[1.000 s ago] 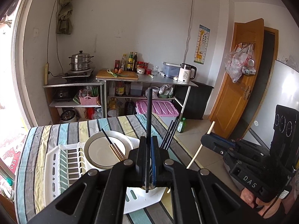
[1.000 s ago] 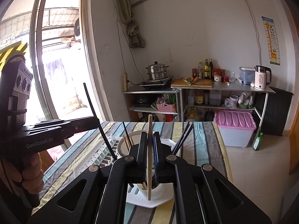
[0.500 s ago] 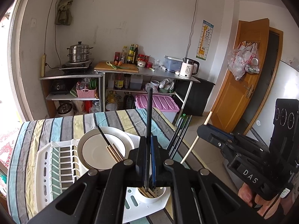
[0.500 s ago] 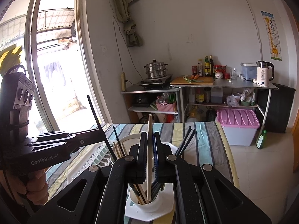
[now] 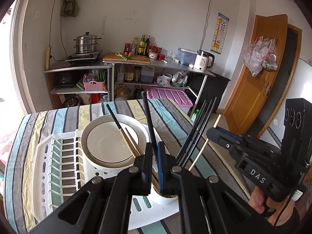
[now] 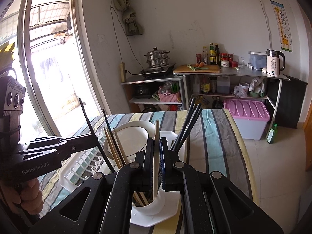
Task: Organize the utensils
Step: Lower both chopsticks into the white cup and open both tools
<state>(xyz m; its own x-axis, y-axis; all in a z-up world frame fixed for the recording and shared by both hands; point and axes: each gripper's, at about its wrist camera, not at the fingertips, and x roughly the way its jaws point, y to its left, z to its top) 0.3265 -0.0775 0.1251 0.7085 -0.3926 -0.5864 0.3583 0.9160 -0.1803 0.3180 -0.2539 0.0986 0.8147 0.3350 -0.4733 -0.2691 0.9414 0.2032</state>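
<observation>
Each thin, stiff, light stick looked prone to pivot (slick too): the left gripper (image 5: 155,160) clamped the black chopstick (image 5: 147,120) and the right gripper (image 6: 156,161) the pale chopstick (image 6: 156,136) mid-shaft, tips over the near white holder cup (image 6: 154,204).

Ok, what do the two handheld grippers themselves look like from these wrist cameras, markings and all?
Both are matte black plastic with silver pivot pins and flat black fingers; one pad face on each looks blue. The left gripper bears white "GenRobot.AI" lettering and a camera block with three round lenses. The right gripper reads "DAS" in white and has the same three-lens block, plus a small white label and a thin black cable near the handle.
</observation>
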